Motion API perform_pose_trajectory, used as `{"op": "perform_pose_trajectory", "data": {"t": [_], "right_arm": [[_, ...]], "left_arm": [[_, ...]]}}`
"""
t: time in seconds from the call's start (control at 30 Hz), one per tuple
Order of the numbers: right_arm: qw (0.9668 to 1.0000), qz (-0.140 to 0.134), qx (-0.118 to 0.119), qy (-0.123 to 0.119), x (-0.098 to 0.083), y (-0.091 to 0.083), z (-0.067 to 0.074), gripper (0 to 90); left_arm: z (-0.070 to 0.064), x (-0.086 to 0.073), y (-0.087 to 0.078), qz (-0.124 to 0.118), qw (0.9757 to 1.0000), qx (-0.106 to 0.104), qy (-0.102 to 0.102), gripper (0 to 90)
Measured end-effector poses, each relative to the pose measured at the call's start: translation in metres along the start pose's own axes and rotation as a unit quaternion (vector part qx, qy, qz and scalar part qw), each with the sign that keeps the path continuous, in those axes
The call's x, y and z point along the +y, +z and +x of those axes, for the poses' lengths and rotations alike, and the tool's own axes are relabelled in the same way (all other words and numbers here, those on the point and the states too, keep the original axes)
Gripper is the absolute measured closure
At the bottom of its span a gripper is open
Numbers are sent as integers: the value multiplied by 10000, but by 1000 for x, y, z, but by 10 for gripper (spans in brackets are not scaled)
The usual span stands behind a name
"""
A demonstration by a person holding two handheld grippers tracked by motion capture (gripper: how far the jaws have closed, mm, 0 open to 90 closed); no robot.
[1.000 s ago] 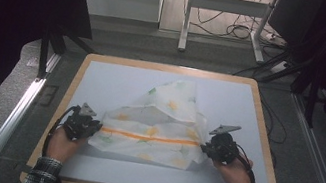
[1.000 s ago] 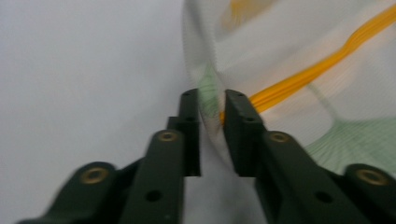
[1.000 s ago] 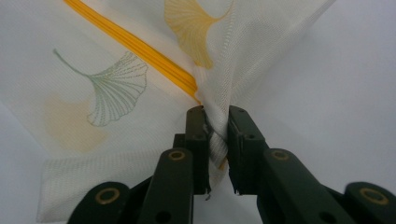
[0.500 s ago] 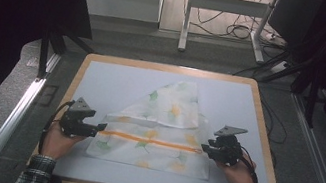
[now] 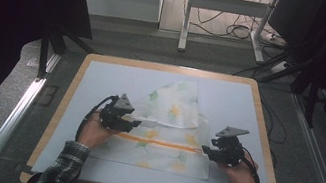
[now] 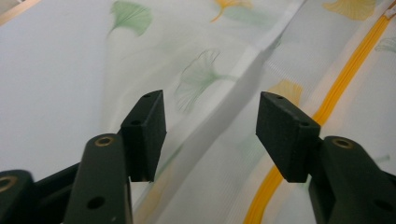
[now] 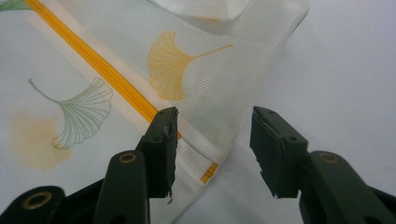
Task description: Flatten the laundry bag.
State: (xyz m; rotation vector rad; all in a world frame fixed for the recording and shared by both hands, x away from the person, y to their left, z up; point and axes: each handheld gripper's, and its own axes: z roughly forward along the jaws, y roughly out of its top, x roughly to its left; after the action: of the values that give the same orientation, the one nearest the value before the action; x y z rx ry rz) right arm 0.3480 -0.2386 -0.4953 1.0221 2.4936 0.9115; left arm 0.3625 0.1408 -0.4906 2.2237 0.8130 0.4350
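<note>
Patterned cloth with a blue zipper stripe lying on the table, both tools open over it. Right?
Not quite: the zipper stripe is orange-yellow, not blue, as the right gripper view shows close up. The rest holds: the leaf-patterned cloth lies on the table, and the left tool and the right tool both stand open over it, pads off the fabric.

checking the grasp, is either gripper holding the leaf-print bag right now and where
Nothing is held. The left gripper and right gripper both have jaws apart above the leaf-print mesh bag, having just been opening.
</note>
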Motion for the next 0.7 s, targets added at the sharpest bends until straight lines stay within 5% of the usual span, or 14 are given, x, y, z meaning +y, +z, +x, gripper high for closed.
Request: {"op": "perform_pose_trajectory", "data": {"t": [0.27,0.37,0.43,0.47,0.57,0.7], "right_arm": [[10000,-18,55,-53,1,0,3,472],[10000,-24,74,-55,1,0,3,465],[9999,-11,90,-65,2,2,3,464],[9999,-11,90,-65,2,2,3,464],[9999,45,103,-80,2,4,6,471],[9998,64,122,-174,3,7,8,493]], "left_arm": [[-15,22,37,342,9983,168,448,388],[-17,23,49,531,9957,486,583,451],[-16,23,53,592,9951,554,559,652],[-15,24,53,590,9951,599,511,652],[-6,27,48,376,9972,612,217,883],[16,34,28,106,9968,761,-203,885]]}}
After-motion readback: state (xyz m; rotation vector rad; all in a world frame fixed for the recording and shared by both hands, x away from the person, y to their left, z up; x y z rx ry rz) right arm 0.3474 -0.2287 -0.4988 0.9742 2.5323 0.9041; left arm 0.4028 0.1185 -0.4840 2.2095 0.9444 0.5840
